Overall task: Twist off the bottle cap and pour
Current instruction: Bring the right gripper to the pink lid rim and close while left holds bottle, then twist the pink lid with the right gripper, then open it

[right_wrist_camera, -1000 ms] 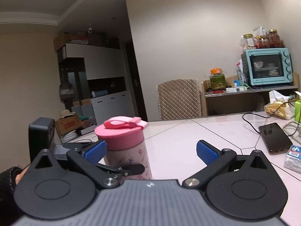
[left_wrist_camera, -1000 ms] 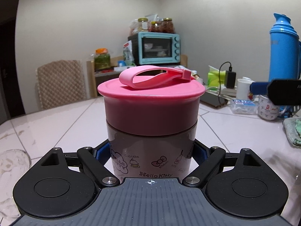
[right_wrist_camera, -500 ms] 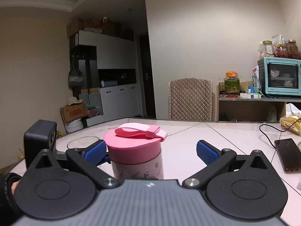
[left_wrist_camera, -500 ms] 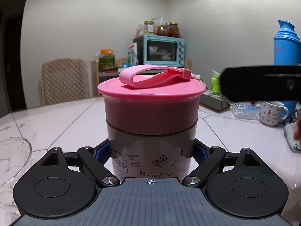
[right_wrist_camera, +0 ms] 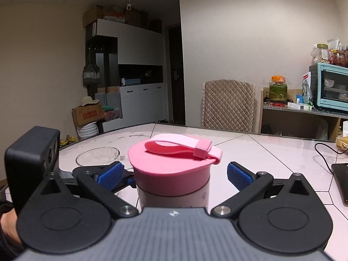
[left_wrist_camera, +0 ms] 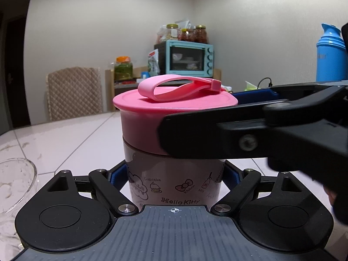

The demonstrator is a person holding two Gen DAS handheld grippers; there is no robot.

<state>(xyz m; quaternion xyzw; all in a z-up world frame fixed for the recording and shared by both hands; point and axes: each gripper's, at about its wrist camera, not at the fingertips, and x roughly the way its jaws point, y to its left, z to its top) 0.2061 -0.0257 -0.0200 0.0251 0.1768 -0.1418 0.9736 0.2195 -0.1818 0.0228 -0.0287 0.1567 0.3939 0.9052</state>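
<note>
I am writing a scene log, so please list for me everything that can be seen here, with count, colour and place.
bottle: 1, pale with cartoon print, on table, held by left gripper
cap: 1, pink with strap, still on bottle
glass bowl: 1, clear, on table beyond the bottle
table: 1, white tiled top
chair: 1, beige quilted cover, behind table
toaster oven: 1, teal, on shelf at wall
jars: several, on and beside the oven
thermos: 1, blue, far right
phone: 1, dark, on table, right
left gripper: 1, black, shut on bottle
right gripper: 1, black, open around cap
</note>
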